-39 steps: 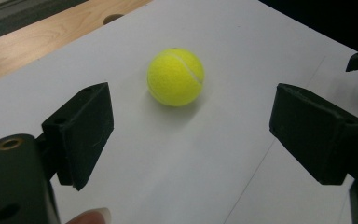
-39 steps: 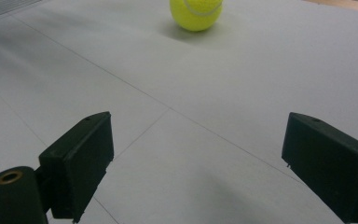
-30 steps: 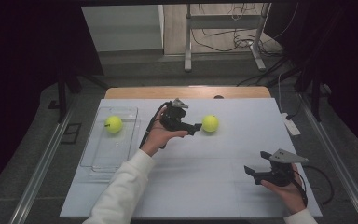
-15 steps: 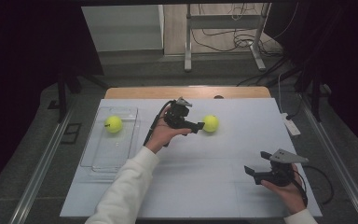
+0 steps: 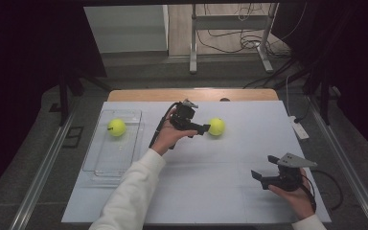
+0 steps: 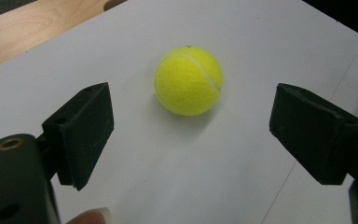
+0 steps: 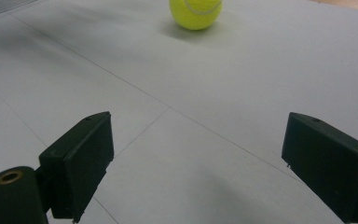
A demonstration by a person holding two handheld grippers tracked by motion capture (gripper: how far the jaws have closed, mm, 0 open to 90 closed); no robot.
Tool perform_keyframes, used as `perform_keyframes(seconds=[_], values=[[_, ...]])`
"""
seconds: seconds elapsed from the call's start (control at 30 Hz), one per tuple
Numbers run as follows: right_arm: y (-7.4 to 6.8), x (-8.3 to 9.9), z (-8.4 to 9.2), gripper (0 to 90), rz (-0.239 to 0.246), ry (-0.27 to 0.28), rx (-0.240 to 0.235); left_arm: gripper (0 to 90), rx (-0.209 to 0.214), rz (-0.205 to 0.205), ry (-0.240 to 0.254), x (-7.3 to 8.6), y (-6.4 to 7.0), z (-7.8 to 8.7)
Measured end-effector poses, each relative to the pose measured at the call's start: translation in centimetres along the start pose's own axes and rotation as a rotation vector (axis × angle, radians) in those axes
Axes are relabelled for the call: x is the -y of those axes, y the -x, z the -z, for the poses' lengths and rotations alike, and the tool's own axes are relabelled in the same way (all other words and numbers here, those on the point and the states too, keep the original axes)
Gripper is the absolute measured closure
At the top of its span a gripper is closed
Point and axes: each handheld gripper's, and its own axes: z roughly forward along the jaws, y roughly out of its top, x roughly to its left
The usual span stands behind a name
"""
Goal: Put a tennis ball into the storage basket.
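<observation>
Two fingers of the left gripper (image 6: 191, 140) stood open w/ the tennis ball (image 6: 189, 80) just ahead, untouched on the desk (image 6: 177, 177). Best approach: center ball btwn pads, then close. Right gripper (image 7: 196, 172) open, idle.

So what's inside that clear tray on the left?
One yellow tennis ball lies in the far end of the clear tray. The rest of it looks bare. Nothing covers it, so nothing inside is hidden.

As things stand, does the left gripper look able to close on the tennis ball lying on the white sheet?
Probably yes. The left gripper is open, its jaws stand wider than the tennis ball, and nothing lies between them on the white sheet. The ball still sits just ahead of the jaws.
</observation>
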Motion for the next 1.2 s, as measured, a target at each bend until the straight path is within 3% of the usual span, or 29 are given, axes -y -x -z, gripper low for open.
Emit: perform_keyframes(seconds=[0.63, 1.2], values=[[0.1, 0.0, 0.1, 9.3, -0.010, 0.007, -0.007, 14.5, 0.010, -0.005, -0.030, -0.9, 0.4, -2.4], [0.0, 0.0, 0.1, 9.3, -0.007, 0.004, -0.013, 13.5, 0.008, 0.022, -0.057, -1.3, -0.1, -4.0]])
